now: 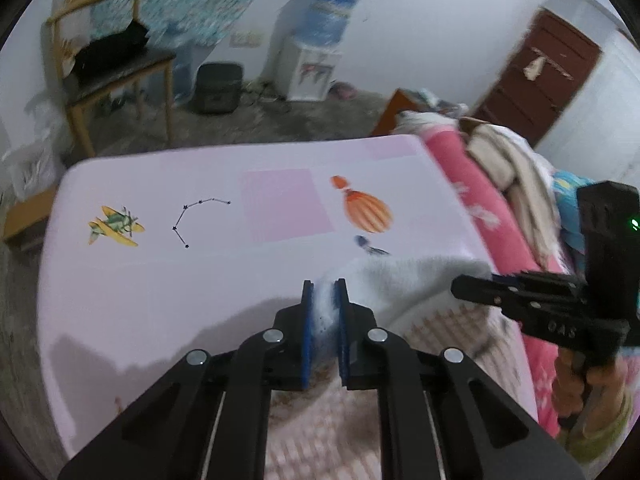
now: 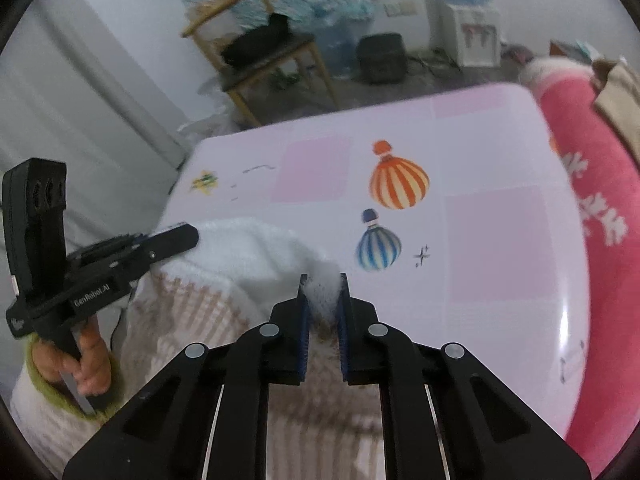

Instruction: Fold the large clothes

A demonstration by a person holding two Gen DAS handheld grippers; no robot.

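Note:
A large white knitted garment (image 1: 416, 280) with a beige pattern lies on the pink sheet of the bed (image 1: 160, 280). My left gripper (image 1: 324, 286) is shut on a bunched white edge of it. My right gripper (image 2: 323, 280) is shut on another white edge of the same garment (image 2: 240, 256). The two grippers are side by side, with the garment's edge stretched between them. The right gripper shows in the left wrist view (image 1: 460, 290), and the left gripper shows in the right wrist view (image 2: 192, 236).
The sheet carries balloon prints (image 2: 400, 180) and a plane print (image 1: 114, 226). A rolled pink blanket (image 2: 600, 200) with beige clothes (image 1: 508, 160) lies along the right. Beyond the bed stand a wooden chair (image 1: 112, 60), a water dispenser (image 1: 316, 60) and a brown door (image 1: 536, 76).

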